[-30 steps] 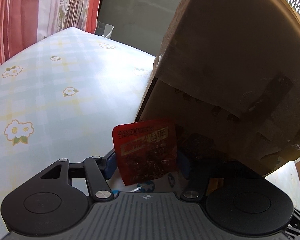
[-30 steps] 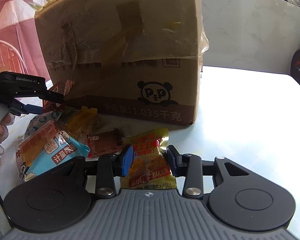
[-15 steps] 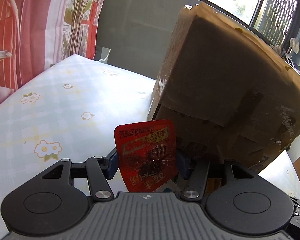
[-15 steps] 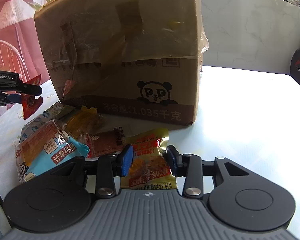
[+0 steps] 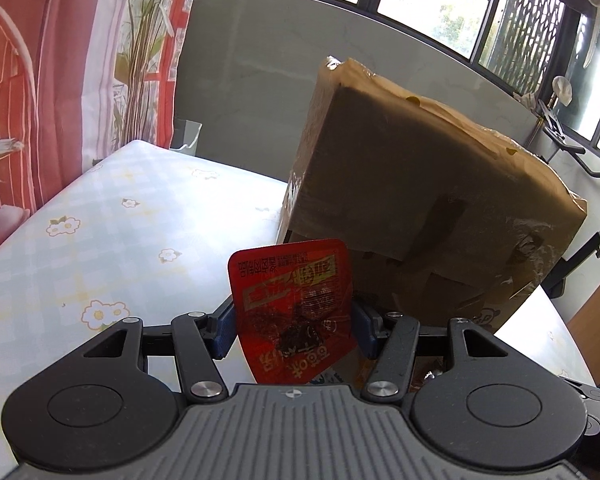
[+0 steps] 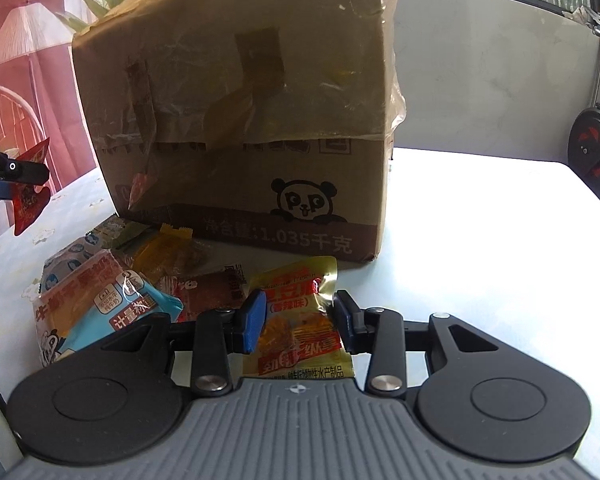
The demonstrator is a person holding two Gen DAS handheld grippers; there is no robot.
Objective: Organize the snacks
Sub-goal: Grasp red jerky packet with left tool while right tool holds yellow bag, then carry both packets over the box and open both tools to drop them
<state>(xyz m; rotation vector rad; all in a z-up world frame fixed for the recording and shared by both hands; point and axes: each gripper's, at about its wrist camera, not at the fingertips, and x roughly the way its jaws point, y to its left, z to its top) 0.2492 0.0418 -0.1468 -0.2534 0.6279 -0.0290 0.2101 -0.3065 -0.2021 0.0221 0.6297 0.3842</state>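
My left gripper (image 5: pixel 294 320) is shut on a small red snack packet (image 5: pixel 292 304), held upright in the air beside the left side of the tall cardboard box (image 5: pixel 420 216). In the right wrist view that same left gripper (image 6: pixel 16 184) and its red packet (image 6: pixel 30 194) show at the far left, above the table. My right gripper (image 6: pixel 300 320) is shut on a yellow-and-gold snack packet (image 6: pixel 300 320) low over the table in front of the box (image 6: pixel 252 120). A pile of snacks (image 6: pixel 112 292) lies to the left of it.
The table (image 5: pixel 100 248) wears a pale checked cloth with flowers. The pile holds a blue-and-orange bag (image 6: pixel 88 308), an amber packet (image 6: pixel 172 256) and a dark red packet (image 6: pixel 208 288). A red curtain (image 5: pixel 52 80) hangs left; exercise gear (image 6: pixel 596 160) stands far right.
My left gripper has risen and drawn back from the box with the red packet, so the box top and windows now show. The right gripper and its yellow packet have stayed put.
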